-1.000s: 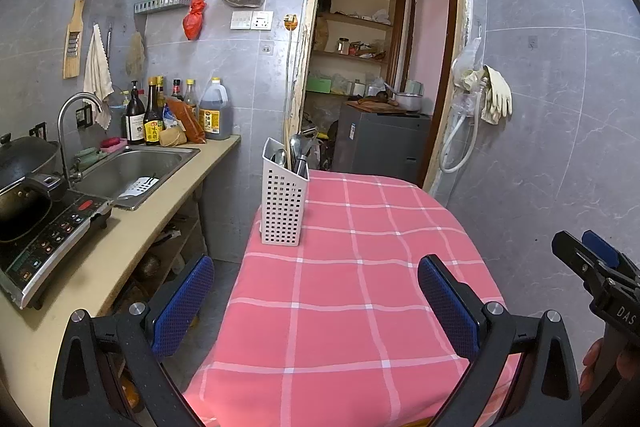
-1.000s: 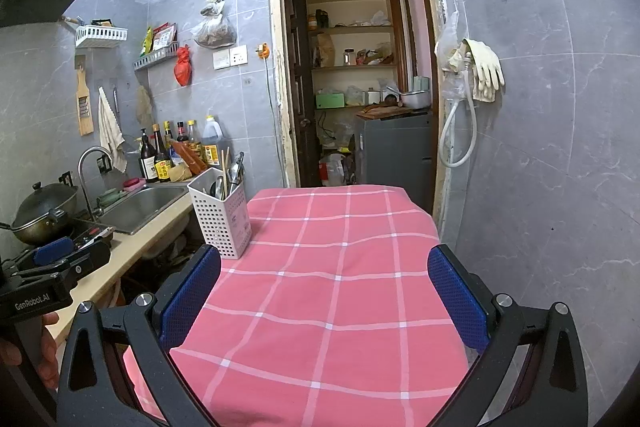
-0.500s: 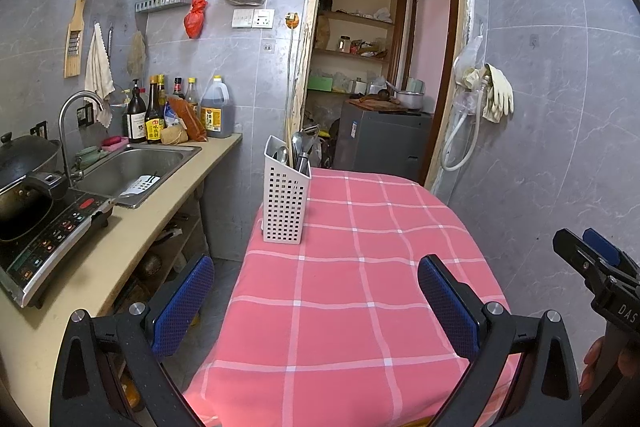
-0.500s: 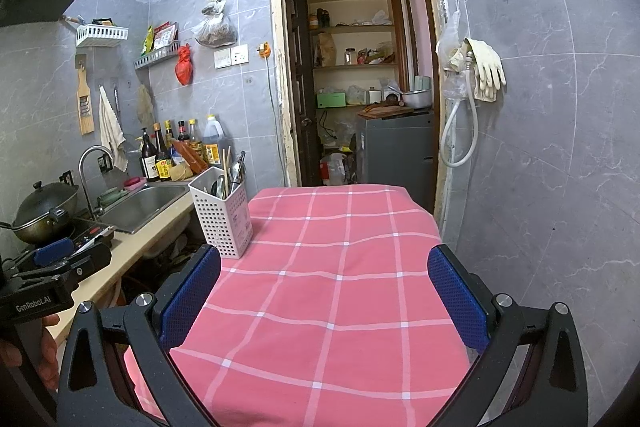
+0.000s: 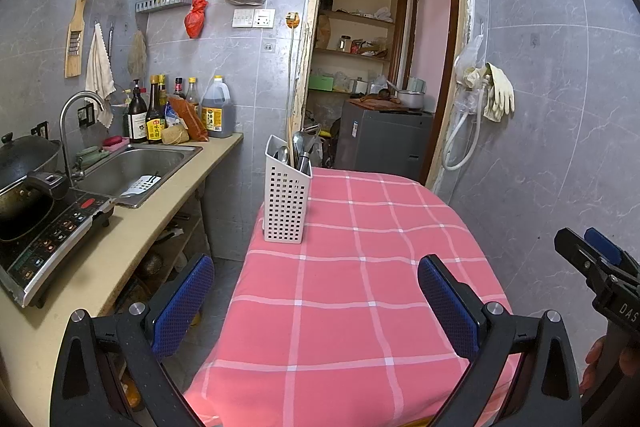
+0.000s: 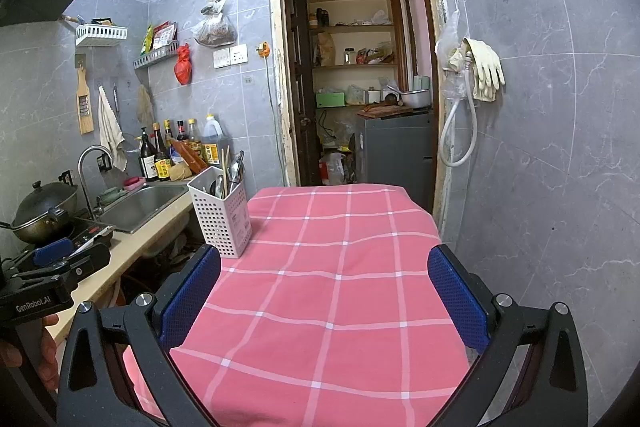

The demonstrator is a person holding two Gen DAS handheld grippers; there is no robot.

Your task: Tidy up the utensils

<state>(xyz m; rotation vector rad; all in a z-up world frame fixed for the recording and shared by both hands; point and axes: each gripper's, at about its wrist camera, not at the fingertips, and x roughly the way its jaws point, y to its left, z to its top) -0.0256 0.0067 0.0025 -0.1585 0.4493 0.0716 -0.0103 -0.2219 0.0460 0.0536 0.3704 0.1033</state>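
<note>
- Utensils of metal, spoons and dark-handled tools among them, stand upright in a white perforated plastic holder; the right wrist view also shows a pair of pale chopsticks in it.
- That holder sits on the far left corner of a table covered by a pink cloth with white checks, next to the beige kitchen counter.
- Left gripper, black with 2 blue padded fingers, hovers above the near end of the cloth with its jaws spread wide and nothing between them.
- Right gripper, of the same build, hangs over the near part of the cloth, jaws likewise wide apart and empty.
- Both grippers are well apart from the holder, which stands ahead of them and to the left.
- Each wrist view catches the other gripper at its edge, with part of a hand on the handle.
- On the counter lie a steel sink with a curved tap, a black induction hob carrying a dark lidded wok, and a row of sauce bottles against the grey tiled wall.
- An open doorway behind the table shows wooden shelves, and pale rubber gloves hang on the wall to its right.
</note>
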